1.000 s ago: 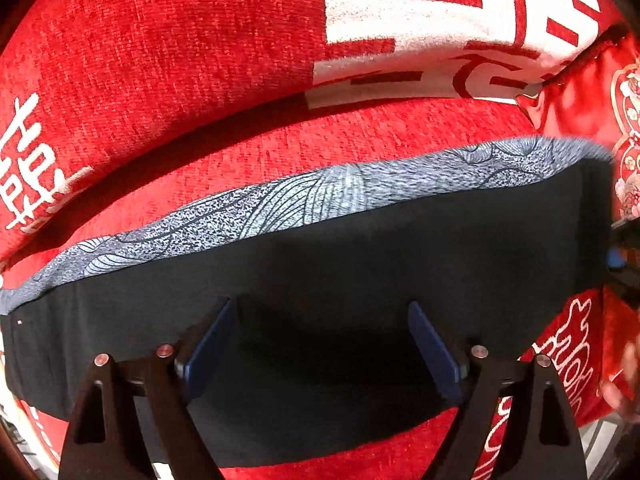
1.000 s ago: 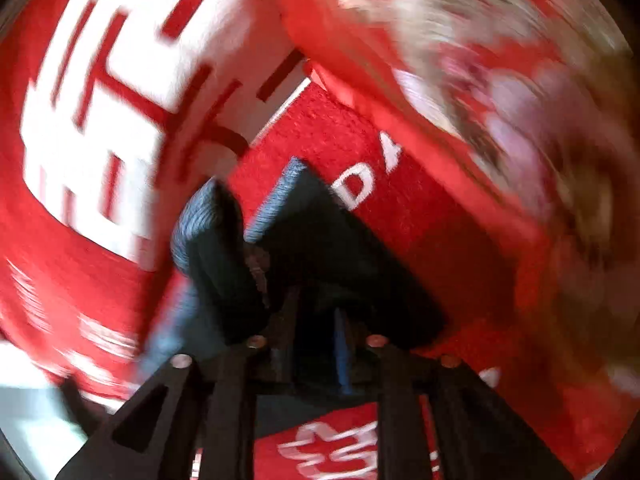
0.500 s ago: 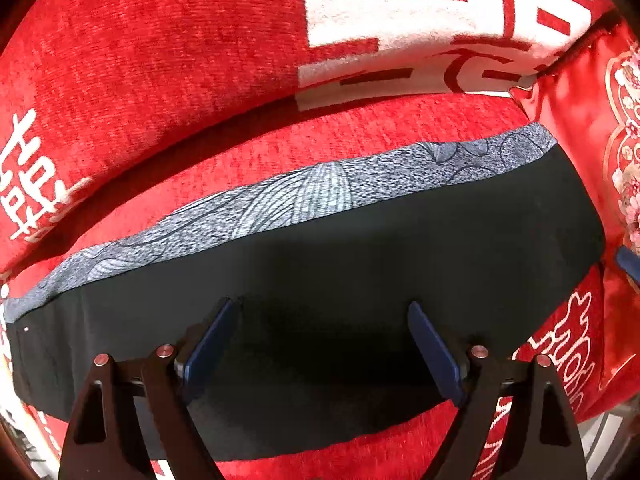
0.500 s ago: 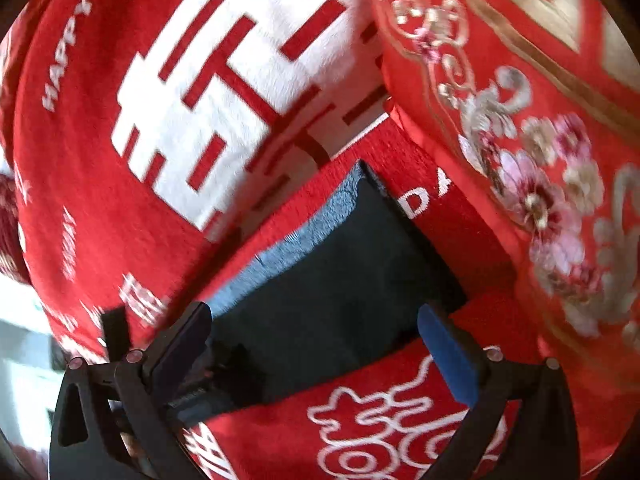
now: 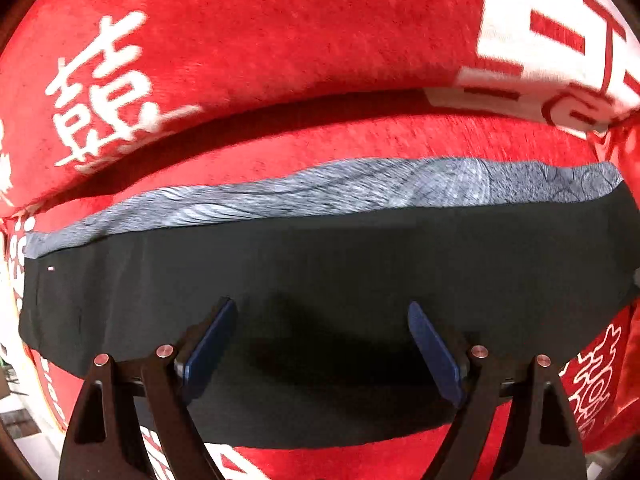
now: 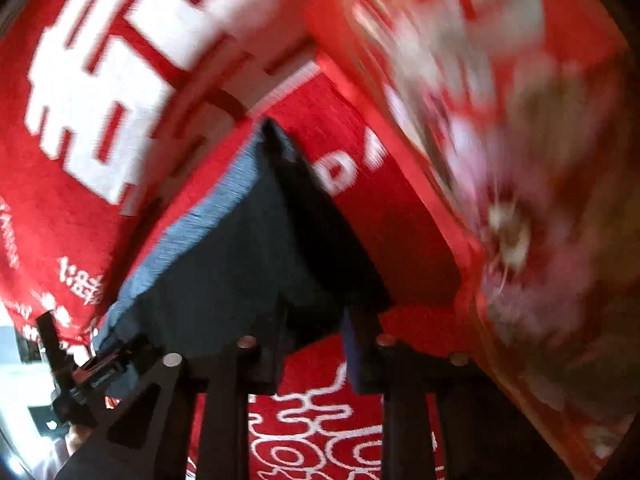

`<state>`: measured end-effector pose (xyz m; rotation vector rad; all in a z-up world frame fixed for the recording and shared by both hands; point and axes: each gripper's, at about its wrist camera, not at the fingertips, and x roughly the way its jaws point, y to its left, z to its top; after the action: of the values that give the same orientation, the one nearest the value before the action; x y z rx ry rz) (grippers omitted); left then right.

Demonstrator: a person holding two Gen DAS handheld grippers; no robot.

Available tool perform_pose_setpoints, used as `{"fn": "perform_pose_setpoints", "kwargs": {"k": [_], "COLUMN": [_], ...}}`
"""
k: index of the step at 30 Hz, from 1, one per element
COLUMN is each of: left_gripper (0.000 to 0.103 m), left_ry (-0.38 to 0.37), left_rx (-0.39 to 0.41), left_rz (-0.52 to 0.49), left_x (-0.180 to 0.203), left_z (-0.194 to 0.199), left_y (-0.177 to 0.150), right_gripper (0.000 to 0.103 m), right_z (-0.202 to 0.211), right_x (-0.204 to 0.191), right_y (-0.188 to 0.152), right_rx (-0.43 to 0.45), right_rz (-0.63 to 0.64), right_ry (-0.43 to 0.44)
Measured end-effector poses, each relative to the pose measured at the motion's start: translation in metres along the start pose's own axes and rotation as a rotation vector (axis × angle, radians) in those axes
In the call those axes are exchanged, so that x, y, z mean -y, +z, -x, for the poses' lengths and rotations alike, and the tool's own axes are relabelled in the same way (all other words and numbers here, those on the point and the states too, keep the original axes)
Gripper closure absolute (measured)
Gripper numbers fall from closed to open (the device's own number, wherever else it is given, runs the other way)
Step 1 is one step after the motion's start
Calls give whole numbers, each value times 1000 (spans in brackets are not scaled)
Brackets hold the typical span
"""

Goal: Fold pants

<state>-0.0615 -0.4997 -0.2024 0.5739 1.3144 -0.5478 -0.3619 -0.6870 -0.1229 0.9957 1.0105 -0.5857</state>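
Observation:
The pants lie folded in a long dark band across a red sofa seat, with a grey patterned strip along the far edge. My left gripper is open and empty, hovering over the band's near middle. In the right wrist view the pants' right end shows as a dark corner. My right gripper has its jaws narrowed around that corner's near edge; the view is blurred, so the grip is unclear.
The red sofa backrest with white characters rises behind the pants. A red embroidered cushion stands close on the right. The seat's front edge is just below the pants.
My right gripper was shut on the pants' end, opened wide half a second ago, and its jaws have now narrowed at the corner. The left view has shifted left slightly.

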Motion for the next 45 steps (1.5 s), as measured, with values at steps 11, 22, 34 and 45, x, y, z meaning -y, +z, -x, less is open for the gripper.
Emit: {"fn": "perform_pose_setpoints", "kwargs": {"k": [11, 22, 34, 45], "left_gripper": [0, 0, 0, 2], "left_ry": [46, 43, 34, 53], "left_rx": [-76, -74, -77, 62], "left_rz": [20, 28, 36, 64], "left_x": [-15, -22, -25, -48], "left_z": [-32, -26, -24, 1], "left_y": [-11, -19, -20, 5], "right_gripper": [34, 30, 30, 65], "right_z": [-13, -26, -23, -34], "right_x": [-33, -45, -66, -113], "right_y": [-6, 8, 20, 50], "right_rx": [-122, -148, -120, -36], "right_rz": [208, 246, 268, 351], "right_ry": [-322, -404, -435, -225]}}
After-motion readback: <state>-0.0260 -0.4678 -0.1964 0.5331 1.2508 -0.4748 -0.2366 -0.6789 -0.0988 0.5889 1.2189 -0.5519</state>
